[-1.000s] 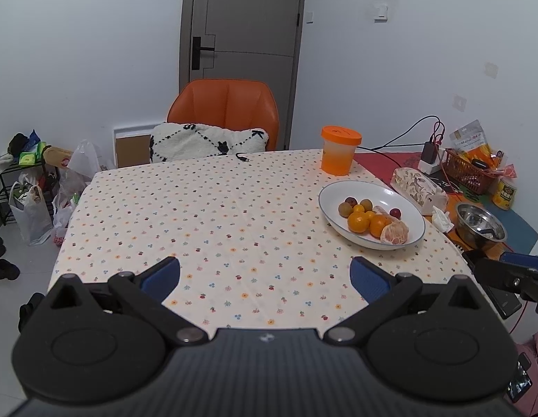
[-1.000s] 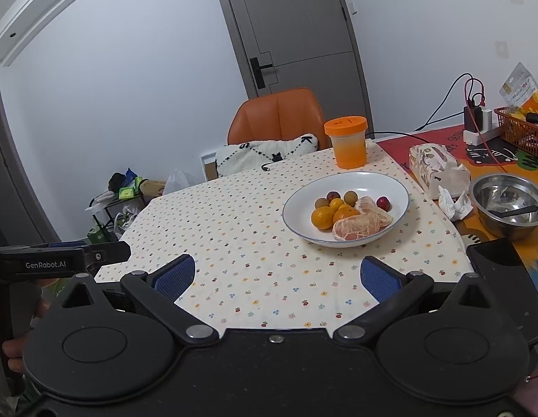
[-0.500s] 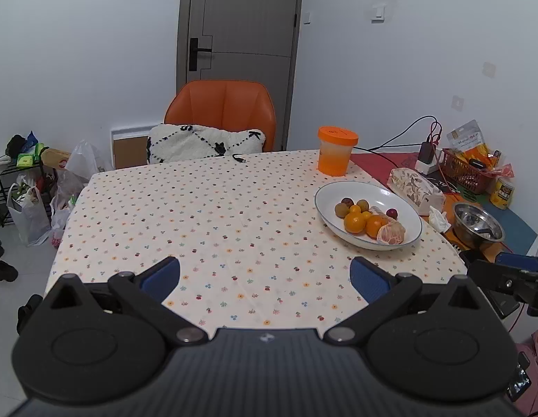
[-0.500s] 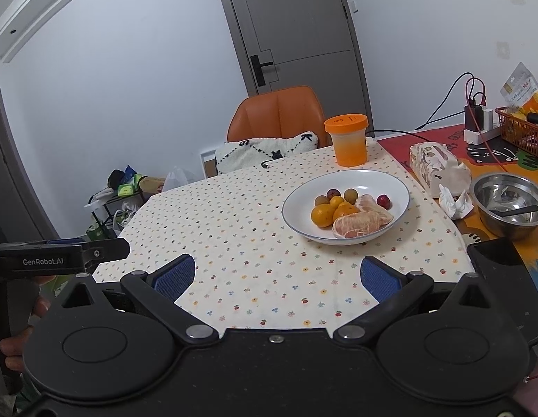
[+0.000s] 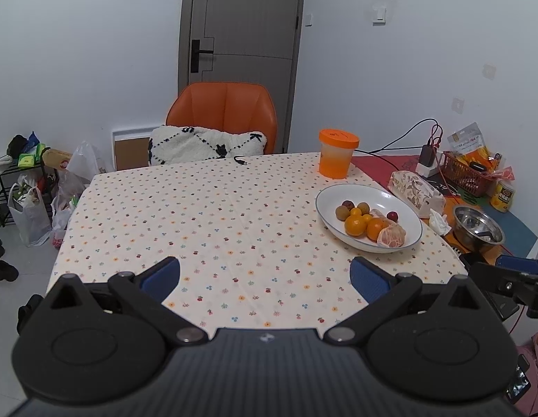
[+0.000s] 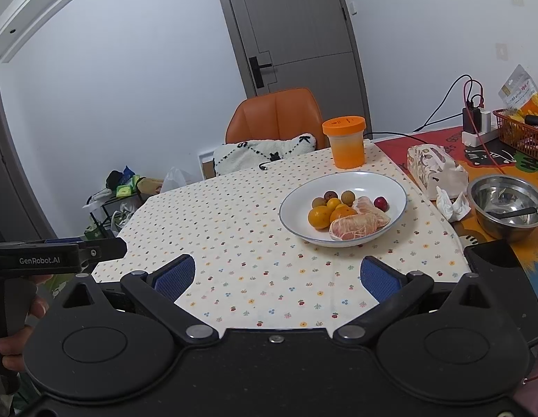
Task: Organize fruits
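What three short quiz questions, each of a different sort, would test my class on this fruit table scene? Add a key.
1. True or false: the right gripper is shut on an orange.
2. Which object stands just beyond the white plate? A) steel bowl B) orange-lidded jar C) red basket
3. Fill in: the peeled citrus pieces lie at the plate's ____ edge, nearest the grippers.

Key:
1. False; both it and the left gripper are open and empty.
2. B, the orange-lidded jar.
3. Front.

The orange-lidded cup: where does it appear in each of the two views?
Left wrist view: orange-lidded cup right of centre, behind the white plate.
Right wrist view: cup right of centre, again just behind the plate.
Shared landmark: orange chair.
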The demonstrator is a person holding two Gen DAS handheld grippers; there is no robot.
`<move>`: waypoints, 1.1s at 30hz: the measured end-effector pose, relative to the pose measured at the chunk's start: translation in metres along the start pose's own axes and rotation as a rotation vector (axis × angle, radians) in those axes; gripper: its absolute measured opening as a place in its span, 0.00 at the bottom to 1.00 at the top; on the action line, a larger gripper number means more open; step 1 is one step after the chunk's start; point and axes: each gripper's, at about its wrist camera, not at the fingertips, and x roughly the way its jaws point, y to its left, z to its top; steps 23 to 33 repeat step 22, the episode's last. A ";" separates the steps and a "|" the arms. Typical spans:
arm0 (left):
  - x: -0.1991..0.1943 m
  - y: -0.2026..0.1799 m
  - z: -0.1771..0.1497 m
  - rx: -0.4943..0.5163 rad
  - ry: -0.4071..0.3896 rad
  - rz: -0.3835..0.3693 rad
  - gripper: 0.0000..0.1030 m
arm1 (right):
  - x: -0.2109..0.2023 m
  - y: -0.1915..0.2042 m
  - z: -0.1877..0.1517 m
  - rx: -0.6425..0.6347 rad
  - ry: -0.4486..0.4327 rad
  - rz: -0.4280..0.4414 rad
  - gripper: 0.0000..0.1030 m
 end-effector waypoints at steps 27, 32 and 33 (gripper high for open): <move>0.003 -0.004 -0.002 0.002 0.006 -0.009 1.00 | 0.002 -0.002 -0.001 0.000 0.005 0.000 1.00; 0.003 -0.004 -0.002 0.002 0.006 -0.009 1.00 | 0.002 -0.002 -0.001 0.000 0.005 0.000 1.00; 0.003 -0.004 -0.002 0.002 0.006 -0.009 1.00 | 0.002 -0.002 -0.001 0.000 0.005 0.000 1.00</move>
